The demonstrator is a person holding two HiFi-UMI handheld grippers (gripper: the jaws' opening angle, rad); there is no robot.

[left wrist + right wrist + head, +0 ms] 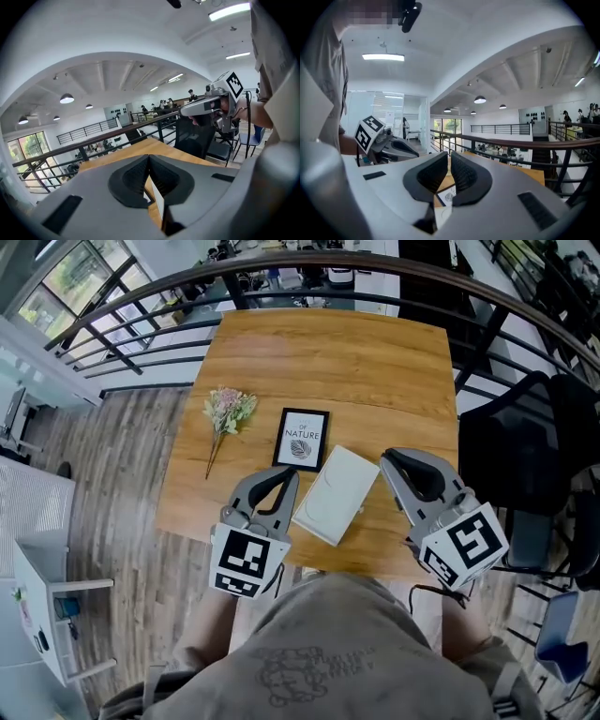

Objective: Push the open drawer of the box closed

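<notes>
Box (337, 491) lies flat on the wooden table (375, 362), near-middle and skewed, with its long side running near-left to far-right. From the head view it reads as one white slab. I can't make out the drawer front or a seam, so I can't tell how far in the drawer is.

Left gripper (292, 474): jaws closed tip to tip, nothing between them. It's held up off the table just left of the box, not touching it, marker cube (246, 563) toward the person.

Right gripper (386, 461): jaws all but together, only a thin slit between the pads, and the slit is empty. It's also held up off the table, just right of the box and clear of it. Its own view looks roughly level across the room, with the table edge low in frame.

Both claws sit over the near edge of the table, with the box between them.

Other items:
- Framed print (302, 439) is just beside the box's far-left corner.
- Dried flower bunch (228, 411) is left of the print, apart from it.
- Black chair (525, 442) is off the table's right side.
- Railing (141, 298) runs past the far edge.
</notes>
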